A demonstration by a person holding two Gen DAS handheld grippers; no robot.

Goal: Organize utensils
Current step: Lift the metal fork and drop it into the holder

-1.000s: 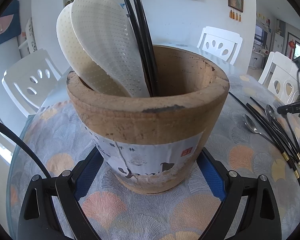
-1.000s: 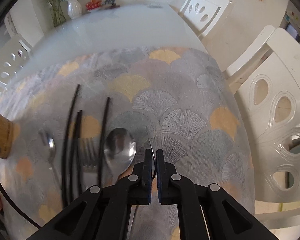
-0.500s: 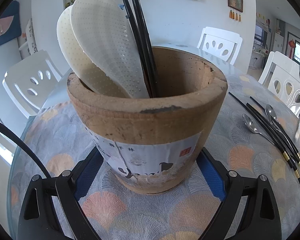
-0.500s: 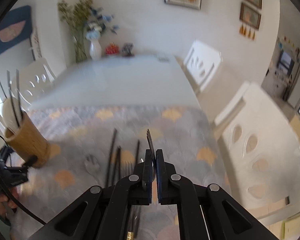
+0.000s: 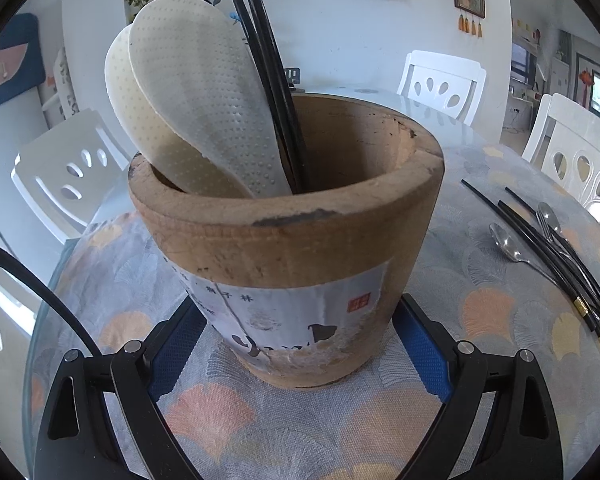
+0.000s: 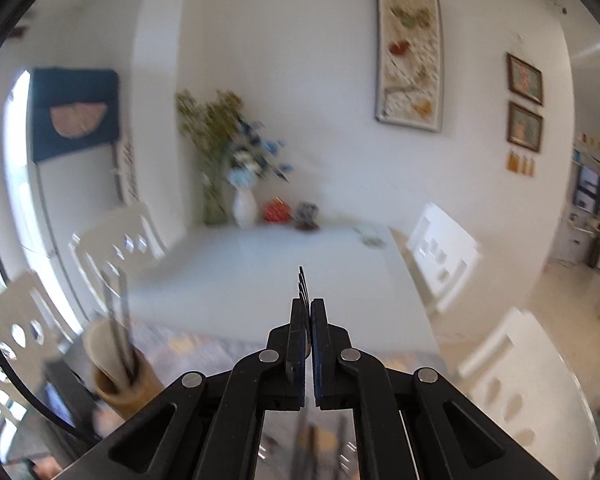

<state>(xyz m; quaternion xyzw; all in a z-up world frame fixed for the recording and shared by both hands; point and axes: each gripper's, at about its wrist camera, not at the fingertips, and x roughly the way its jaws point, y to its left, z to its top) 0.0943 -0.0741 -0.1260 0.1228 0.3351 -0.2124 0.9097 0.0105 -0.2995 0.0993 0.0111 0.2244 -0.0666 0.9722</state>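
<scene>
The right gripper (image 6: pixel 307 312) is pinching a fork (image 6: pixel 302 284) tight, tines poking past its tips. The left gripper (image 5: pixel 300 344) is bracing the wooden holder (image 5: pixel 288 248), fingers spread wide.

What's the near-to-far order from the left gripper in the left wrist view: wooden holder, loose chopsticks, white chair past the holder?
1. wooden holder: between the left gripper fingers, centre.
2. loose chopsticks: on the tablecloth, right.
3. white chair: beyond the table, upper right.
</scene>
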